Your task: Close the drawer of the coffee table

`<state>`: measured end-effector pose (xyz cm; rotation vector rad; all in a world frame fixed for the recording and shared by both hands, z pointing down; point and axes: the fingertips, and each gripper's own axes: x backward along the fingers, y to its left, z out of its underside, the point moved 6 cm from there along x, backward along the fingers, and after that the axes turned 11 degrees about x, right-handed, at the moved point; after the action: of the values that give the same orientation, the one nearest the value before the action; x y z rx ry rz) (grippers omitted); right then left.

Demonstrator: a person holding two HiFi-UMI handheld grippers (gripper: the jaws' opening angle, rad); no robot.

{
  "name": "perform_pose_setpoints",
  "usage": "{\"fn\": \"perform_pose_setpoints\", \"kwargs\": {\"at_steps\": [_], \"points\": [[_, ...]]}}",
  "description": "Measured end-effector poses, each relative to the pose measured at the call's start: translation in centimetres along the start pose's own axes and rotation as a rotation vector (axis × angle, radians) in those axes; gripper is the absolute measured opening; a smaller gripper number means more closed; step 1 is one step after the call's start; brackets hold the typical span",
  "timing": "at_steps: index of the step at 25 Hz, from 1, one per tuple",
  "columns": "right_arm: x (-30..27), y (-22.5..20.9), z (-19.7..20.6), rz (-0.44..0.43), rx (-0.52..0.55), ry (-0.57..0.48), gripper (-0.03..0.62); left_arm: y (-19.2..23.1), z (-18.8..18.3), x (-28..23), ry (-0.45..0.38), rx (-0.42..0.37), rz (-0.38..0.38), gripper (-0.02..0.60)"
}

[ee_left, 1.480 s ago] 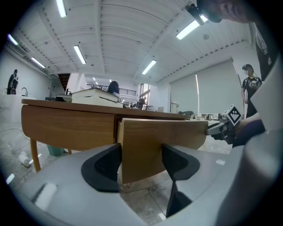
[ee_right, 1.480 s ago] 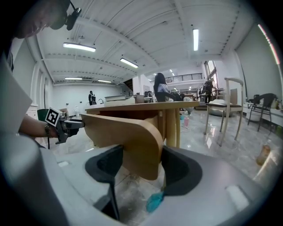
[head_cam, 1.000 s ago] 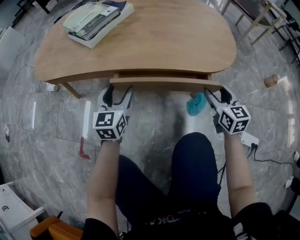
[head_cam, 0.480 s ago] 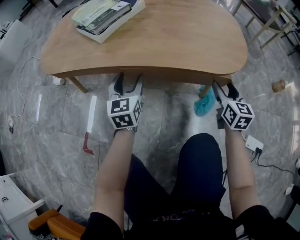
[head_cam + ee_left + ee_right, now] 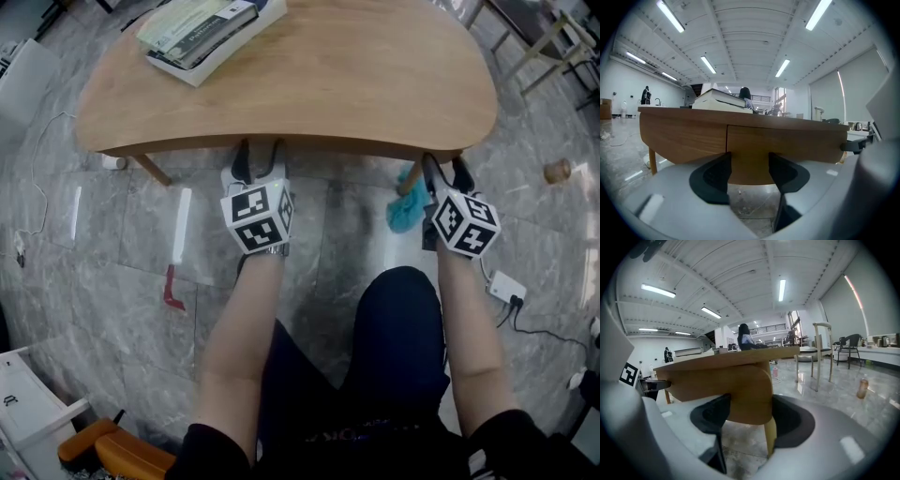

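Head view: wooden counter (image 5: 328, 75) with books (image 5: 211, 33) on grey marble floor (image 5: 112, 262), drawer (image 5: 787, 140) apparently shut. Left gripper (image 5: 260, 155), jaws just closing, and right gripper (image 5: 444, 169) gape empty at its edge.

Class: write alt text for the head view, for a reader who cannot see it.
From above, a person's left gripper and right gripper sit at the front edge of a coffee table whose drawer is in. The left jaws, empty and apart, have just been closing slightly. Books lie on the table's far left.
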<state>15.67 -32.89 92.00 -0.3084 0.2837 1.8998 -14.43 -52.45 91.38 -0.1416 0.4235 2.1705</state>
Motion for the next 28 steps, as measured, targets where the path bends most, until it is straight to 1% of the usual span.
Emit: {"fn": "perform_pose_setpoints", "kwargs": {"at_steps": [2,5,11,16,18,20,22,23,24,25,26,28], "points": [[-0.3,0.0,-0.1,0.02,-0.009,-0.003,0.276,-0.2,0.0,-0.4,-0.007,0.006,-0.004,0.25],[-0.7,0.2,-0.3,0.039,-0.013,-0.002,0.276,-0.1,-0.1,-1.0,-0.015,0.007,0.011,0.241],[-0.8,0.3,0.0,0.063,-0.007,-0.021,0.276,-0.1,-0.1,-1.1,-0.029,-0.011,0.029,0.239],[-0.8,0.4,0.0,0.081,0.0,-0.022,0.275,0.2,-0.1,-1.3,-0.016,-0.035,0.044,0.236],[-0.7,0.4,0.0,0.09,0.004,-0.008,0.275,0.4,0.0,-1.2,-0.003,-0.039,0.045,0.208],[-0.4,0.6,0.0,0.09,-0.002,0.008,0.273,0.7,0.0,-0.9,0.007,-0.033,0.048,0.194],[0.3,0.7,0.0,0.077,-0.011,0.01,0.263,0.9,0.0,-0.3,0.011,-0.036,0.044,0.144],[0.8,0.7,-0.1,0.067,-0.01,0.006,0.242,1.0,0.0,0.0,0.01,-0.041,0.042,0.099],[1.4,0.8,-0.2,0.056,-0.008,-0.001,0.163,1.0,0.0,0.4,0.01,-0.043,0.04,0.043],[2.0,0.9,-0.4,0.04,-0.004,-0.008,0.023,1.1,-0.1,0.8,0.013,-0.041,0.04,0.006],[2.5,1.1,-0.6,0.018,0.0,-0.012,0.002,1.1,-0.1,1.3,0.022,-0.035,0.041,0.006],[3.5,1.7,-1.6,-0.033,0.011,-0.015,0.002,0.9,-0.6,2.4,0.044,-0.018,0.042,0.006]]}}
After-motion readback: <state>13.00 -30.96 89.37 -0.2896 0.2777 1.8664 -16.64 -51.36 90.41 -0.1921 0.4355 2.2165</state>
